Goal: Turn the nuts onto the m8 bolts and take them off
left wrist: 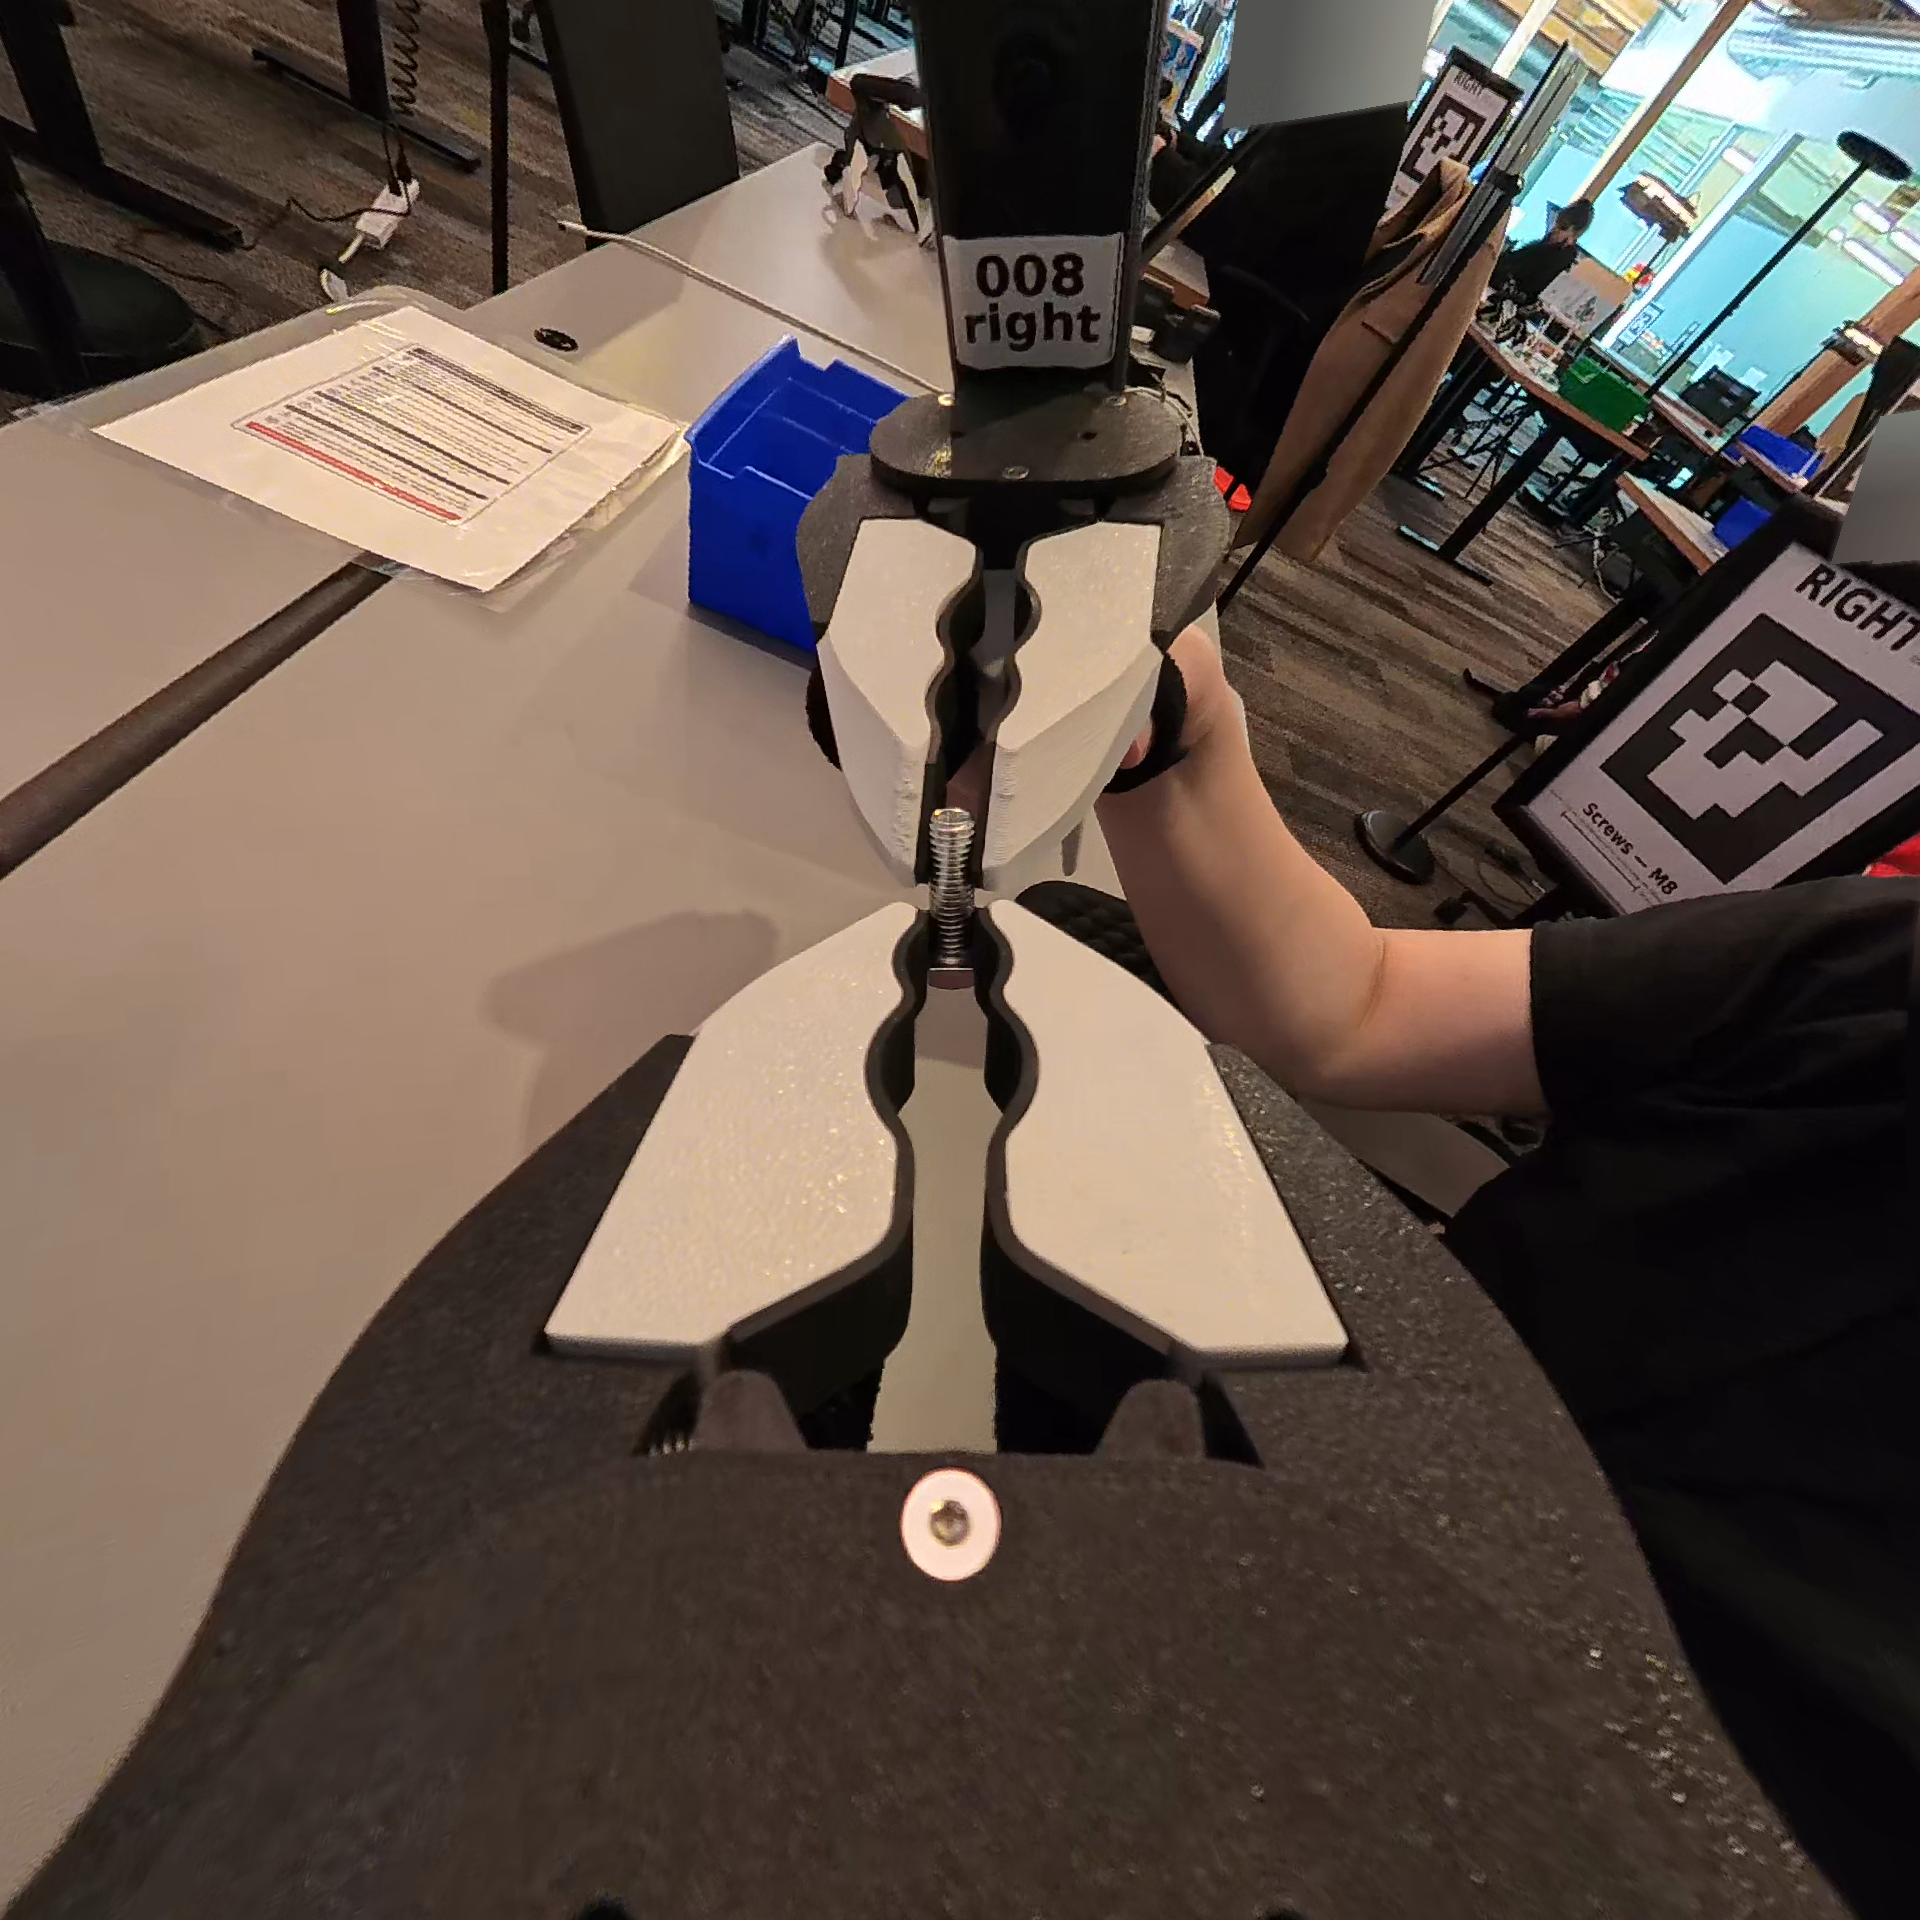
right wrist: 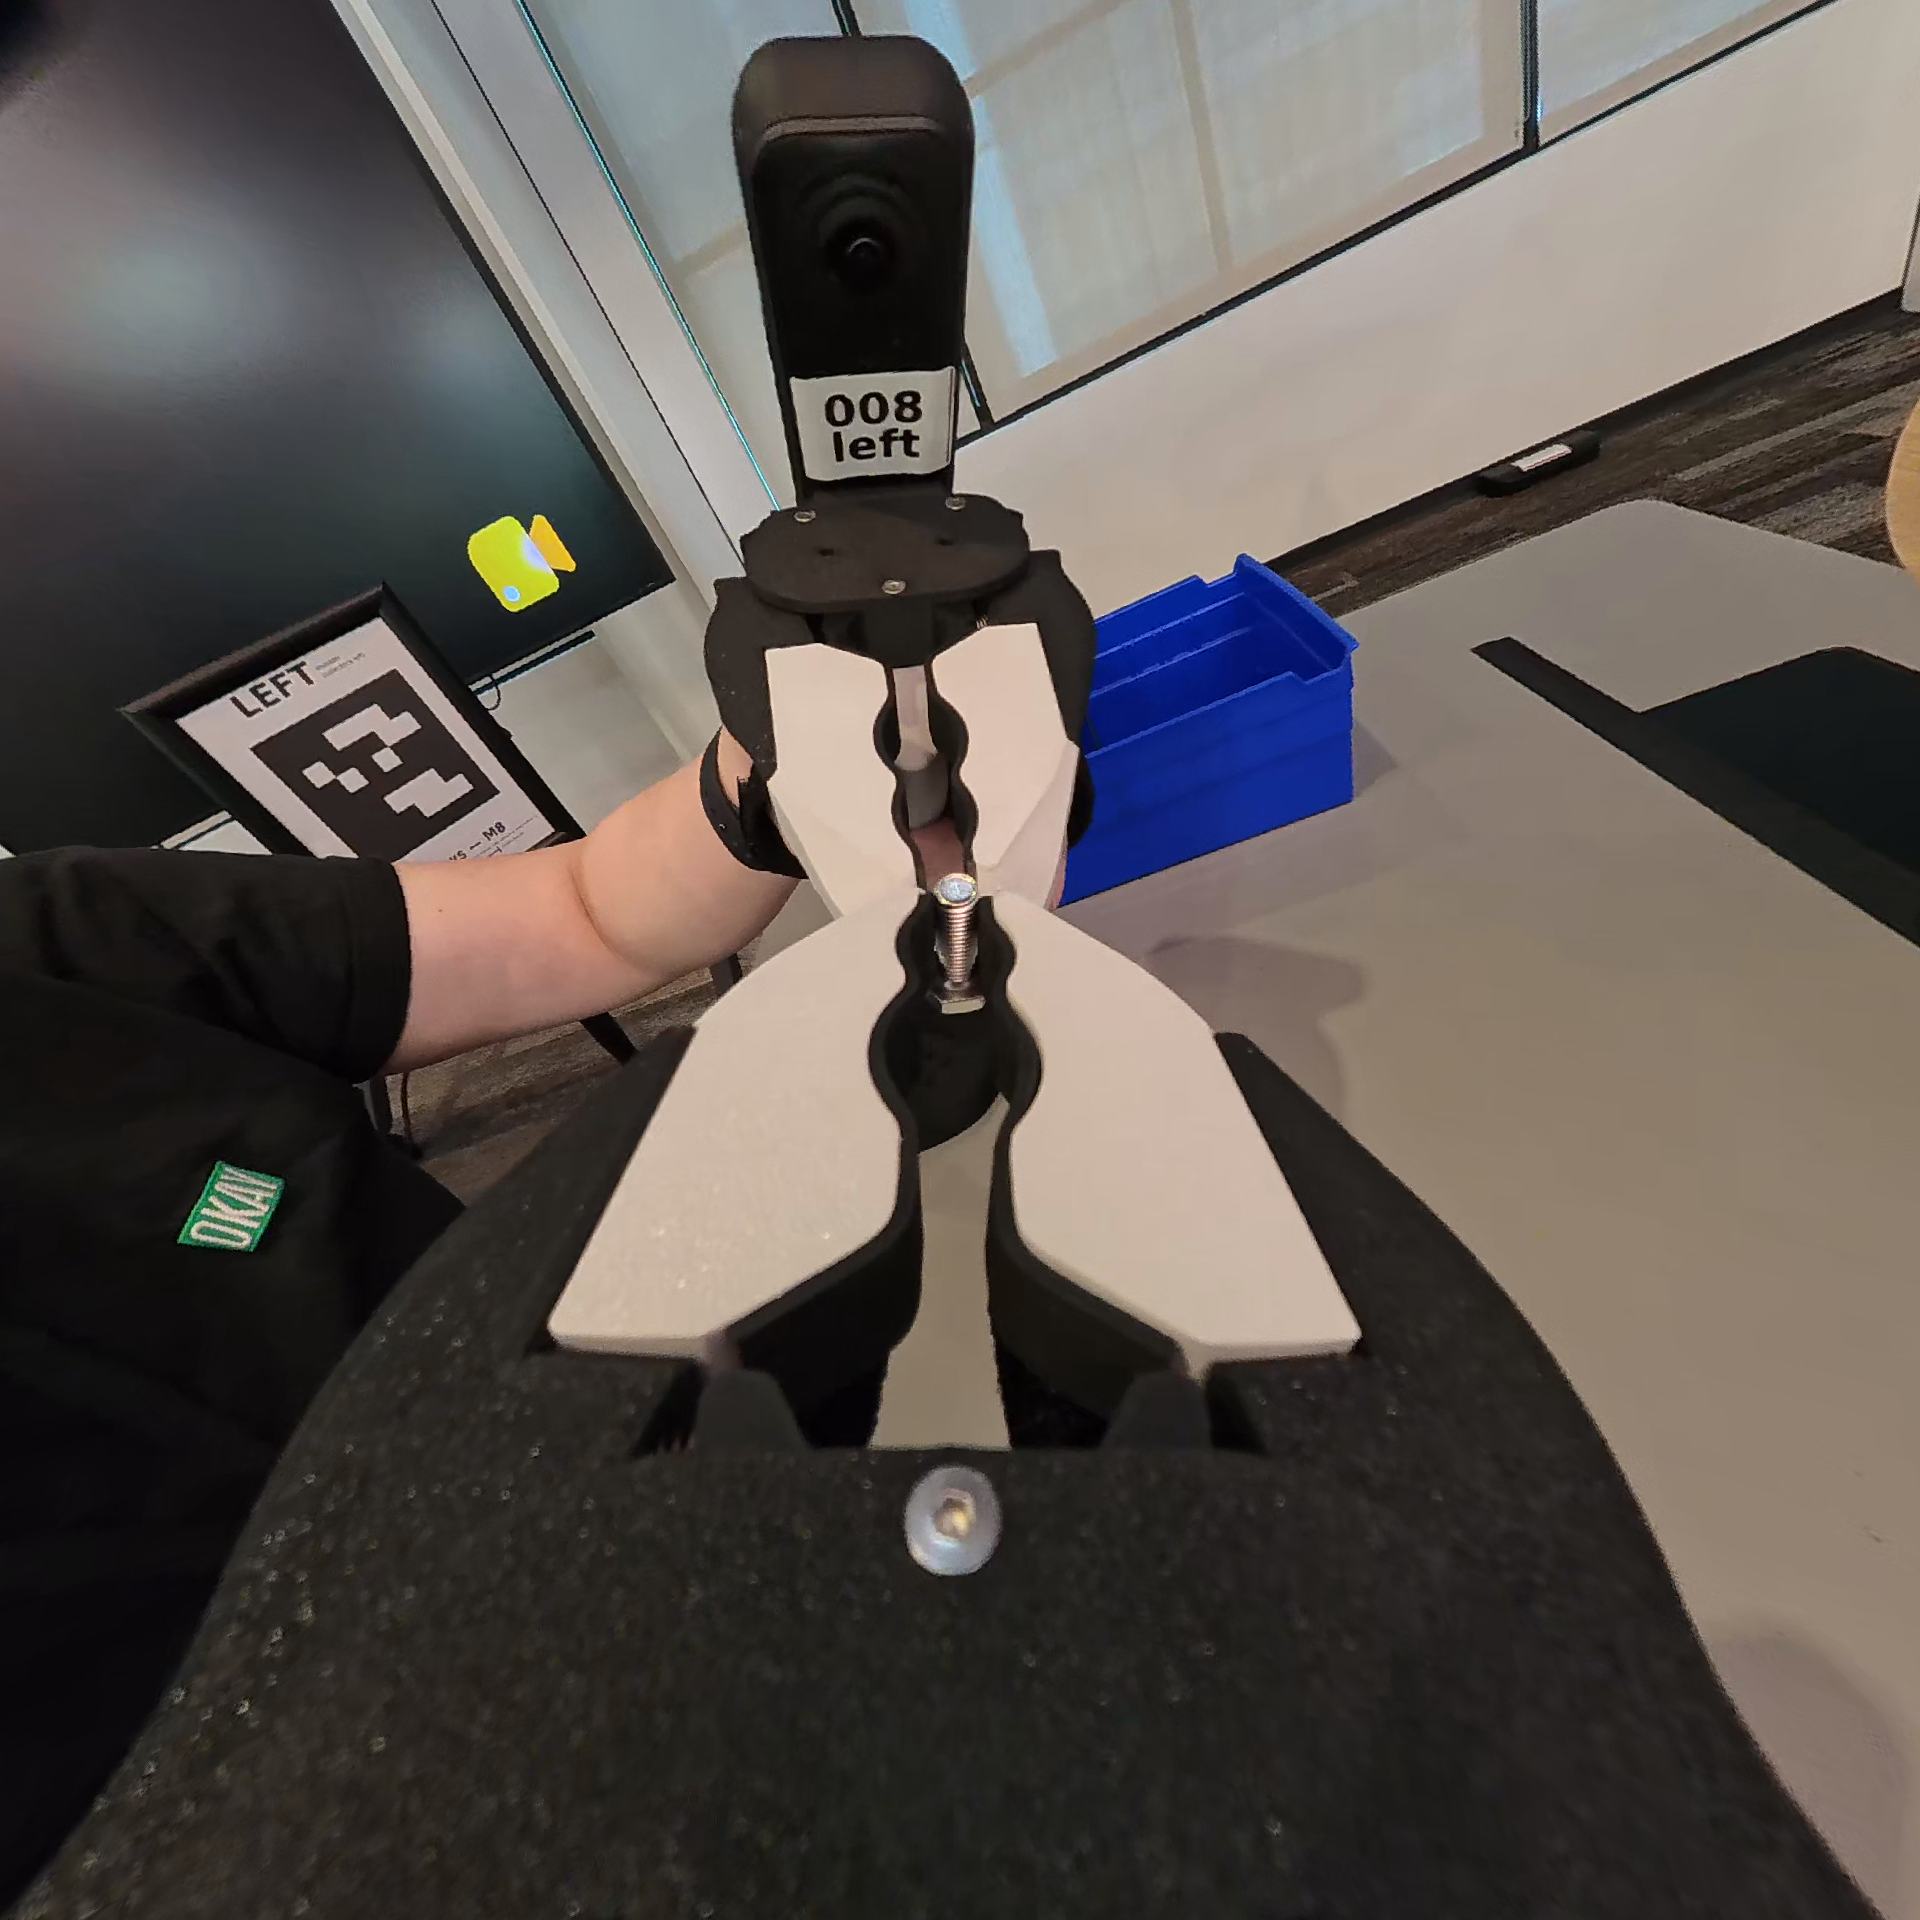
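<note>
A silver M8 bolt (left wrist: 951,883) spans the gap between my two grippers, held above the grey table (left wrist: 416,935). My left gripper (left wrist: 951,914) is shut on one end of the bolt, and its white fingers are close together. In the right wrist view the bolt (right wrist: 951,940) runs from the left gripper's tips (right wrist: 951,878) to a hex nut (right wrist: 951,1000) on the shaft. My right gripper (right wrist: 951,909) is shut on that nut. In the left wrist view the right gripper (left wrist: 956,862) meets the bolt's far end tip to tip, and the nut is hidden there.
An open blue bin (left wrist: 769,488) stands on the table behind the grippers, and also shows in the right wrist view (right wrist: 1216,717). A sleeved paper sheet (left wrist: 395,436) lies at the far left. Marker signboards (left wrist: 1745,748) (right wrist: 384,758) stand on the floor beside the table. My two grippers' fingertips are within a few centimetres of each other.
</note>
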### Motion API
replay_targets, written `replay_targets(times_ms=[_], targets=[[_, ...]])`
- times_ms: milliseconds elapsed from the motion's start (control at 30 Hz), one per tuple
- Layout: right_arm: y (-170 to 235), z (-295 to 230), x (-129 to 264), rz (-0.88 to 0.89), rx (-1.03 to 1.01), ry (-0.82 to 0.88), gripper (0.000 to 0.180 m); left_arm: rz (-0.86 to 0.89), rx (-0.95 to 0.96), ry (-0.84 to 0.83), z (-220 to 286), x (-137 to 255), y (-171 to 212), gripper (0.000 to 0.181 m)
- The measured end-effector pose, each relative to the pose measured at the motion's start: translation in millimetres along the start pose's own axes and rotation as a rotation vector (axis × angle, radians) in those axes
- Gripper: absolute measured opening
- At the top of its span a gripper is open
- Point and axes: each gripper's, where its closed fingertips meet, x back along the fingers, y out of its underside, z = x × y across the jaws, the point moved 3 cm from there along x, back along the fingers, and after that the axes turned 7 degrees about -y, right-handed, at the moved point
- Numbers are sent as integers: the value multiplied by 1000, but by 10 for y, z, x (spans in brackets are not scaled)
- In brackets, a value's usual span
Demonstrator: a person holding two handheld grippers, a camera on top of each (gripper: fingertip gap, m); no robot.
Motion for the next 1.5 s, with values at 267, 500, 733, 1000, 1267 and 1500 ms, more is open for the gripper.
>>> replay_targets(times_ms=[267, 500, 733, 1000, 1267, 1500], targets=[[1, -12, 12, -5, 3, -8, 7, -2, -2, 12, 17, -16, 0, 8], [19, -27, 1, -30, 18, -12, 7, -23, 3, 22, 34, -9, 29, 8], [-11, -46, 7, -7, 23, -28, 7, 13, 27, 31, 54, 10, 10, 7], [265, 3, 222, -166, 214, -32, 22, 73, 12, -52, -104, 158, -8, 7], [1354, 530, 28, -756, 216, 12, 9, 126, -29, -207, -261, 456, 126, 7], [1529, 668, -135, -965, 353, 109, 13, 131, -30, -314, -269, 844, 240, 7]])
